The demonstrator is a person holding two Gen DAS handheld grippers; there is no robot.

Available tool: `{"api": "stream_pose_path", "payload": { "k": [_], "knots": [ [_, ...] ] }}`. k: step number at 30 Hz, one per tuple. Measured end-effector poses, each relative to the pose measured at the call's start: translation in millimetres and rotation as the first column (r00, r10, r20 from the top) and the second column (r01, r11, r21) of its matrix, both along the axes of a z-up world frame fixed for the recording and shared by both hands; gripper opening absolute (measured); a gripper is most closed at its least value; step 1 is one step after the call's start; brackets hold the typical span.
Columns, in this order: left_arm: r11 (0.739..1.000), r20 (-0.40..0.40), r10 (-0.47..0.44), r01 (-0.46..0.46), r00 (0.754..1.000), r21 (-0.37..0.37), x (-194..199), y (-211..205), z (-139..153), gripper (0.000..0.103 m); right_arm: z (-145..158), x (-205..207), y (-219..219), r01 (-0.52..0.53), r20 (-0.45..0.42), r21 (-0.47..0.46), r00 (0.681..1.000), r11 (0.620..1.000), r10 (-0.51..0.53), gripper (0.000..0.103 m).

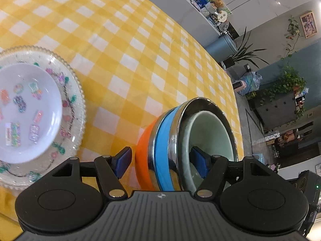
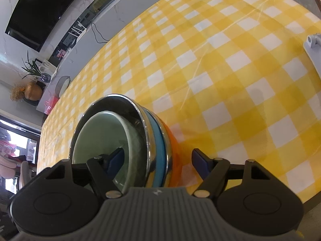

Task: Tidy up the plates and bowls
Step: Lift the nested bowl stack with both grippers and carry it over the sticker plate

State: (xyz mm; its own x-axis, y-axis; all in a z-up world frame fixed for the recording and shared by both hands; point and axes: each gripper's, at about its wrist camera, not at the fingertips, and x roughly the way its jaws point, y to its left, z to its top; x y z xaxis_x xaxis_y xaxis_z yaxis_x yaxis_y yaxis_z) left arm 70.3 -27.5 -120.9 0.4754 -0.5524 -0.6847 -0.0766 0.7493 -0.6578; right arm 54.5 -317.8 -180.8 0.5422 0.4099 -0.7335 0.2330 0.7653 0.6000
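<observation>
A nested stack of bowls stands on the yellow checked cloth: an orange bowl [image 1: 142, 160] at the bottom, a blue one [image 1: 163, 140], a steel one [image 1: 181, 124] and a pale green bowl [image 1: 212, 132] innermost. My left gripper [image 1: 162, 162] is open astride the near wall, with one blue pad [image 1: 123, 161] outside the orange bowl and the other inside the green one. My right gripper [image 2: 158, 160] straddles the stack [image 2: 158, 140] from the opposite side, also open, with a gap between its outer pad [image 2: 199, 163] and the orange wall.
A small white plate [image 1: 30, 108] with coloured stickers lies on a beaded glass plate [image 1: 74, 92] left of the stack. A grey object [image 2: 313, 44] sits at the cloth's right edge. Beyond the table are shelves, plants and a dark screen.
</observation>
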Motion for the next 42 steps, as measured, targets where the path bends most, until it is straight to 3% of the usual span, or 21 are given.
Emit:
{"api": "stream_pose_path", "payload": {
  "k": [9, 13, 42],
  "knots": [
    [1.0, -0.031, -0.006, 0.005, 0.999, -0.03, 3, -4, -9, 0.069, -10, 1, -7, 0.024, -0.033, 0.072, 0.999, 0.997, -0.021, 0.062],
    [1.0, -0.033, -0.004, 0.003, 0.999, -0.026, 2, -3, -11, 0.059, -11, -1, -8, 0.031, -0.037, 0.114, 0.999, 0.993, -0.027, 0.056],
    [1.0, -0.016, -0.002, 0.002, 1.0, -0.013, -11, 12, 1, 0.058, -4, -4, -2, 0.015, -0.03, 0.114, 0.999, 0.993, -0.012, 0.052]
  ]
}}
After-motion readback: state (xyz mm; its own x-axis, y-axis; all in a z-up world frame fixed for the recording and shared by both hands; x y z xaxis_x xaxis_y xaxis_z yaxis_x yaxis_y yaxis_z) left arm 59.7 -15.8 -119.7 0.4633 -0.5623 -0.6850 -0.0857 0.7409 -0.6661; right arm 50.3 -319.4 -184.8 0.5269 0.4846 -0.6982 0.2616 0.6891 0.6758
